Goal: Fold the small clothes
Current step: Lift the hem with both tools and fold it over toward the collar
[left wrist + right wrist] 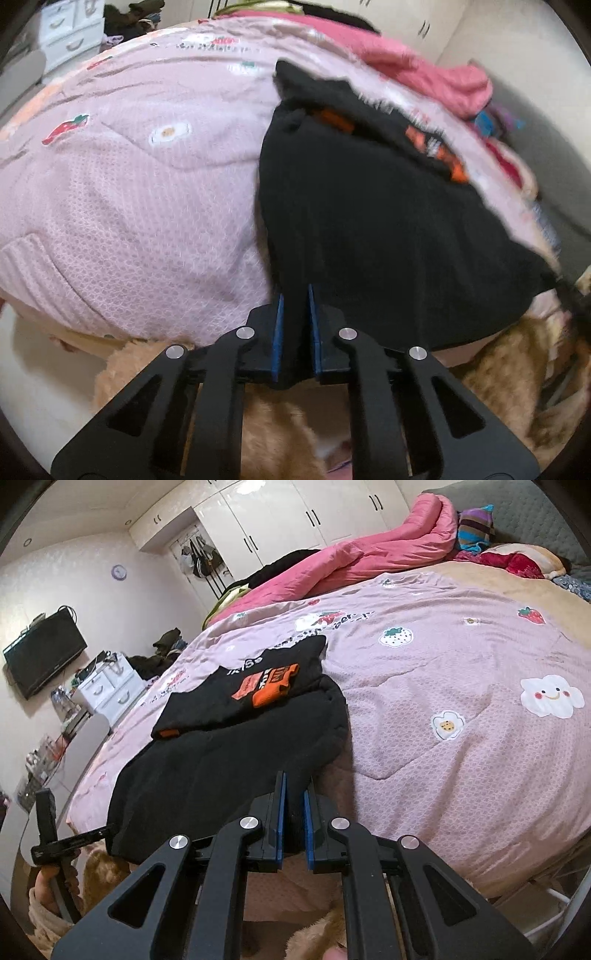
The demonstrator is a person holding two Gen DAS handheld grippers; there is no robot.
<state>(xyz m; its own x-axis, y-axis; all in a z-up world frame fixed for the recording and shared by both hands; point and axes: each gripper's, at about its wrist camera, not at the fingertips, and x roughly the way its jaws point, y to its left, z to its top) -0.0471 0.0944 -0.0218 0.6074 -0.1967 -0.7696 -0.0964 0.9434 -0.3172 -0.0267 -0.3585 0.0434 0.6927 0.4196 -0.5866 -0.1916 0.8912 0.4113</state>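
A small black garment (pixel 369 221) with orange and white print lies on the pink bedspread (pixel 129 206), near the bed's front edge. My left gripper (pixel 294 295) is shut on the garment's near hem. My right gripper (pixel 294 786) is shut on the same garment (pixel 229 760) at another point of its near edge. The print (pixel 269 686) faces up on the far part, and a fold of plain black cloth lies over the near part. The left gripper's body also shows at the lower left of the right wrist view (pixel 70 843).
The pink bedspread (pixel 461 720) has strawberry and cloud motifs. A pink quilt (pixel 369 554) and pillows lie at the far side. A white drawer unit (pixel 110 690), a wall TV (pixel 44 650) and wardrobes (pixel 295 513) stand beyond the bed. A tan fuzzy sleeve (pixel 280 435) is below the grippers.
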